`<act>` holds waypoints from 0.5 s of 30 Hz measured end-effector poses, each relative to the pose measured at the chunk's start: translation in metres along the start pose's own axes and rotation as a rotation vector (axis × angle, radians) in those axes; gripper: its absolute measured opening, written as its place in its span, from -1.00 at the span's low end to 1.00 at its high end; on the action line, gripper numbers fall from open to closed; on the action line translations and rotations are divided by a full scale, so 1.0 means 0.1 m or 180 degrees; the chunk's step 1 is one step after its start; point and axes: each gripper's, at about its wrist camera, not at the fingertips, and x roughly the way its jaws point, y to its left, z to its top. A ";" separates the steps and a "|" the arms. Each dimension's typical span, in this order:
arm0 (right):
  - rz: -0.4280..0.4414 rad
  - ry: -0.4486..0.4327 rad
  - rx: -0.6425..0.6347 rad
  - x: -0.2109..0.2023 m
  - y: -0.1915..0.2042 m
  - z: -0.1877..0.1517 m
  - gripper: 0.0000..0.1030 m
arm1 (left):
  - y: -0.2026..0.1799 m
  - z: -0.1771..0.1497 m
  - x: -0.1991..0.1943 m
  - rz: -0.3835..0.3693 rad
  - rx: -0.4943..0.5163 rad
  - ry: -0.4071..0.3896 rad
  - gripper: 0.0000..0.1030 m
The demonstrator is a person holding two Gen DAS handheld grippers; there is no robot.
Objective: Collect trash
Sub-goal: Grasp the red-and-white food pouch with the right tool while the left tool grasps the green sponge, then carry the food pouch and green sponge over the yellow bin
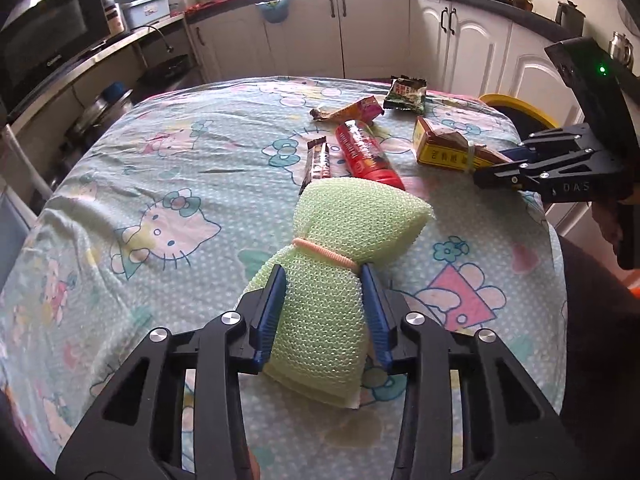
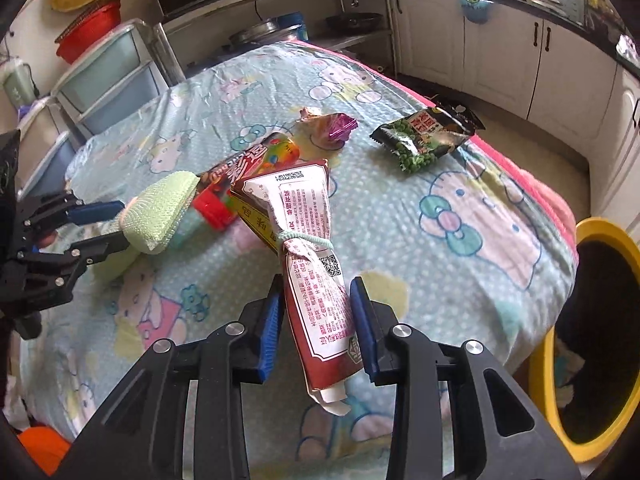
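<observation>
Left wrist view has the left gripper (image 1: pixel 323 292) clamped on a green mesh sponge (image 1: pixel 340 248) cinched with a hair tie, low over the cartoon-print tablecloth (image 1: pixel 140 184). Right wrist view shows the right gripper (image 2: pixel 316 308) pinching the tail of a red tied packet (image 2: pixel 308 248). Beyond lie a green pea bag (image 2: pixel 424 136), red tube (image 1: pixel 366 152) and dark bar wrapper (image 1: pixel 318 160), with the yellow bin (image 2: pixel 592 236) beside the table.

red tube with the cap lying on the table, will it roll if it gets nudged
Probably: the red tube looks round and lies on its side, so a sideways nudge could roll it. The soft tablecloth and the chocolate bar wrapper beside it may stop it.
</observation>
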 end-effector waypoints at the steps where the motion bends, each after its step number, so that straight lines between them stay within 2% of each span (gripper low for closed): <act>1: 0.0019 -0.0019 0.0029 -0.03 0.00 -0.02 -0.39 | -0.01 -0.01 -0.02 -0.0003 -0.0014 -0.0006 -0.42; 8: 0.0070 -0.0158 0.0104 -0.24 0.01 -0.09 -0.39 | -0.01 0.00 -0.15 -0.0044 -0.0224 -0.0100 -0.61; 15: 0.0082 -0.0286 0.0177 -0.40 -0.05 -0.06 -0.39 | -0.06 0.08 -0.09 0.0000 -0.0091 -0.0049 -0.49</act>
